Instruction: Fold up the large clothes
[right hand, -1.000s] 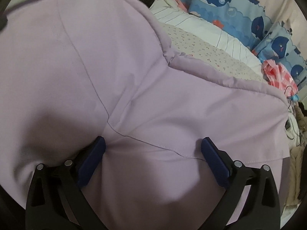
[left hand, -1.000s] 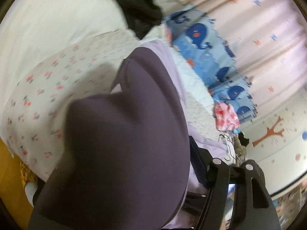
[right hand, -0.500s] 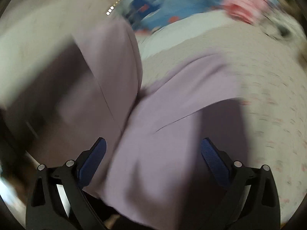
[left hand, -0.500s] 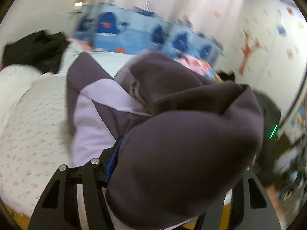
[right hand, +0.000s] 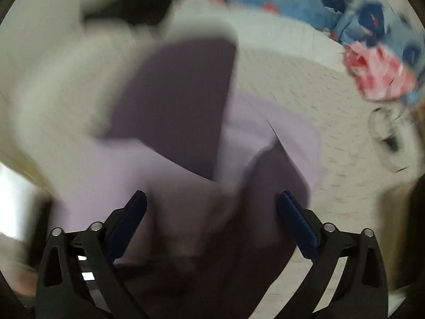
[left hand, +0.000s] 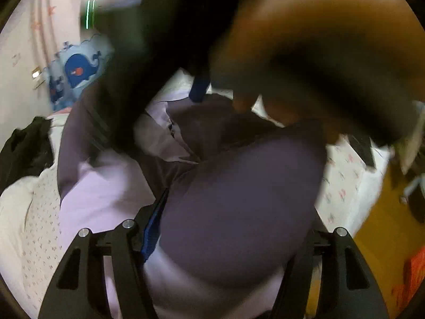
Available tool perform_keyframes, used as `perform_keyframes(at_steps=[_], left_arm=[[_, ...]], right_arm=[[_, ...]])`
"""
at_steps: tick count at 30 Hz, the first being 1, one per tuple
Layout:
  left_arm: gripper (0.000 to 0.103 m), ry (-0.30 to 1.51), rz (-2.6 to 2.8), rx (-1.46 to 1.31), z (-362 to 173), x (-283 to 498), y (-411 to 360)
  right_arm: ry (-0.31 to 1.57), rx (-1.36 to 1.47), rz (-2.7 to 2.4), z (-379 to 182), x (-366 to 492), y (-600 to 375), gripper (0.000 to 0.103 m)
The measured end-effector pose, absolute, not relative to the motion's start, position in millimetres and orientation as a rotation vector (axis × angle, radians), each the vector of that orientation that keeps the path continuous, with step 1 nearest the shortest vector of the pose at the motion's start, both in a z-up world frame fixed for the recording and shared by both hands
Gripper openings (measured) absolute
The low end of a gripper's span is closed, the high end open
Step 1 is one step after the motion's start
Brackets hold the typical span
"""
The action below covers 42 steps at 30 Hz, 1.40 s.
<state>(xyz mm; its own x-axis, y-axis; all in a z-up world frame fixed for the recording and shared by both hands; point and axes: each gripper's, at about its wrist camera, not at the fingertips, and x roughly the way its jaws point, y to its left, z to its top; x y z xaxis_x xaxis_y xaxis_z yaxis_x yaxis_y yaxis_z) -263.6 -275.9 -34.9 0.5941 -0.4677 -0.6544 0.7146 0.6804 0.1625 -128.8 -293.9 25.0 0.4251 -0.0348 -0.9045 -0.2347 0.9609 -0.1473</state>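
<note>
A large lilac garment [left hand: 106, 196] with dark purple shaded folds [left hand: 239, 212] lies bunched on the bed. My left gripper [left hand: 228, 228] sits under a big fold of it; the cloth hides the gap between the fingers. The other gripper's blue pad [left hand: 198, 90] and a blurred hand [left hand: 332, 53] hover above the garment. In the right wrist view the garment [right hand: 265, 133] spreads ahead, blurred. My right gripper [right hand: 212, 207] has its fingers wide apart with cloth bunched between them.
The bed has a white floral sheet [left hand: 39, 226] [right hand: 332, 111]. Blue whale-print pillows [right hand: 345, 8] [left hand: 77, 69] and a pink cloth [right hand: 379, 74] sit at its far side. A black garment [left hand: 26, 143] lies at the left. Orange floor [left hand: 385, 226] shows at the right.
Both cameras have swung fast and the frames are blurred. The right gripper and hand have come into the left wrist view above the garment. The garment has bunched up more.
</note>
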Motion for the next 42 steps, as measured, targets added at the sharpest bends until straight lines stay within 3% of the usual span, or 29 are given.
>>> perform_keyframes(at_steps=[5,8,12,13,14,15,21,27,31,34,36,40,42], left_arm=[[0.063,0.741,-0.915,0.136,-1,-254,-194],[0.069,0.773,-0.769,-0.153,5,-205,-114],[0.078,0.935,-0.616,-0.375,-47,-118,-71],[0.082,0.979,-0.638,-0.402,-63,-107,-77],[0.095,1.015,-0.676,-0.453,-80,-98,-84],[0.096,1.039,-0.705,-0.491,-89,-94,-91],[0.096,0.98,-0.766,-0.327,-49,-94,-94],[0.096,0.882,-0.543,-0.15,12,-95,14],[0.096,1.035,-0.382,-0.108,-33,-79,66],[0.096,0.97,-0.367,-0.116,-49,-88,73],[0.096,0.946,-0.354,-0.096,-43,-91,64],[0.096,0.906,-0.308,0.001,-32,-84,16],[0.096,0.883,-0.287,0.031,-33,-85,10]], right_arm=[[1.084,-0.281,0.0,10,-156,-314,0.096],[1.068,-0.179,-0.058,-15,-173,-337,0.096],[0.969,0.118,-0.027,-39,-190,-370,0.096],[0.949,0.214,-0.011,-44,-190,-379,0.096],[0.917,0.327,0.011,-55,-193,-387,0.096],[0.888,0.405,0.027,-62,-195,-391,0.096],[0.797,0.579,0.078,-63,-183,-368,0.097],[0.78,0.626,0.331,-65,-130,-251,0.097],[0.947,0.342,0.331,-66,-109,-190,0.097],[0.997,0.124,0.246,-32,-115,-193,0.097],[0.929,-0.02,0.153,8,-119,-185,0.097],[0.751,0.026,0.157,77,-101,-162,0.097],[0.789,0.09,0.158,65,-75,-153,0.097]])
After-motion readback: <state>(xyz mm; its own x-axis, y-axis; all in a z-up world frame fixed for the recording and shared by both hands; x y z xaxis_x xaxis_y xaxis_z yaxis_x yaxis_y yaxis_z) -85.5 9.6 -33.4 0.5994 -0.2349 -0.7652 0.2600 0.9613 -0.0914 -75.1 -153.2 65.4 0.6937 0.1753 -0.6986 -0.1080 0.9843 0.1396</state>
